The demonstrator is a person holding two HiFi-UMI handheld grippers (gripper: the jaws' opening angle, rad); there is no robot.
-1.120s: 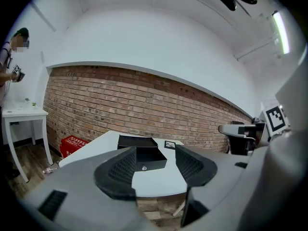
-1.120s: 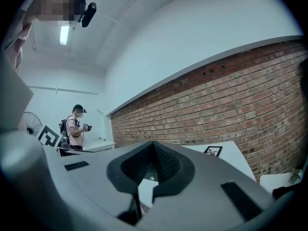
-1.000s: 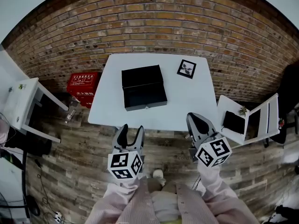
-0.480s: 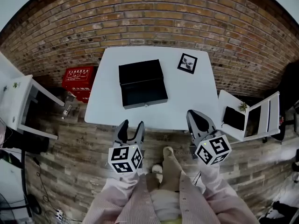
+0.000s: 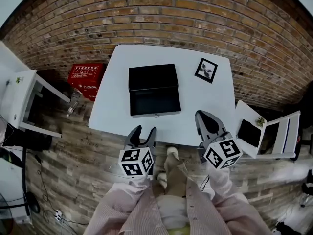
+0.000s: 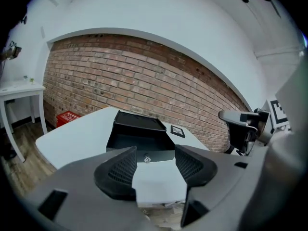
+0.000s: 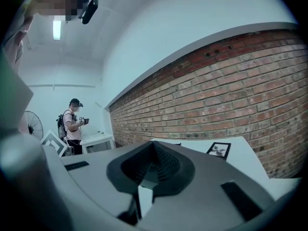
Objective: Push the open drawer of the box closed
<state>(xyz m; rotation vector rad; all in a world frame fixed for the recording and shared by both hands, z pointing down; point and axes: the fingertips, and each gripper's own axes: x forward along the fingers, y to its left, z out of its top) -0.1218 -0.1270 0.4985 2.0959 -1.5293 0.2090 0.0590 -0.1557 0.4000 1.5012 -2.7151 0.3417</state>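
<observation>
A black box (image 5: pixel 152 77) sits on the white table (image 5: pixel 205 99), its drawer (image 5: pixel 155 103) pulled out toward me with a small knob (image 5: pixel 156 114) on the front. In the left gripper view the drawer (image 6: pixel 139 146) lies straight ahead beyond the jaws. My left gripper (image 5: pixel 143 135) hovers open just short of the table's near edge, nothing between its fingers. My right gripper (image 5: pixel 209 122) is shut, empty, held over the table's near right edge. The box is out of sight in the right gripper view, where the shut gripper (image 7: pixel 153 163) fills the foreground.
A small framed picture (image 5: pixel 206 70) lies on the table's far right. A red crate (image 5: pixel 85 77) stands on the floor at the left, beside a white side table (image 5: pixel 22 99). A white chair (image 5: pixel 266 131) is at the right. A person (image 7: pixel 73 124) stands far off. Brick wall behind.
The view has shifted: I have stepped closer to the table, and both grippers now sit nearer its front edge. A foot has come forward beneath me. The drawer has not moved.
</observation>
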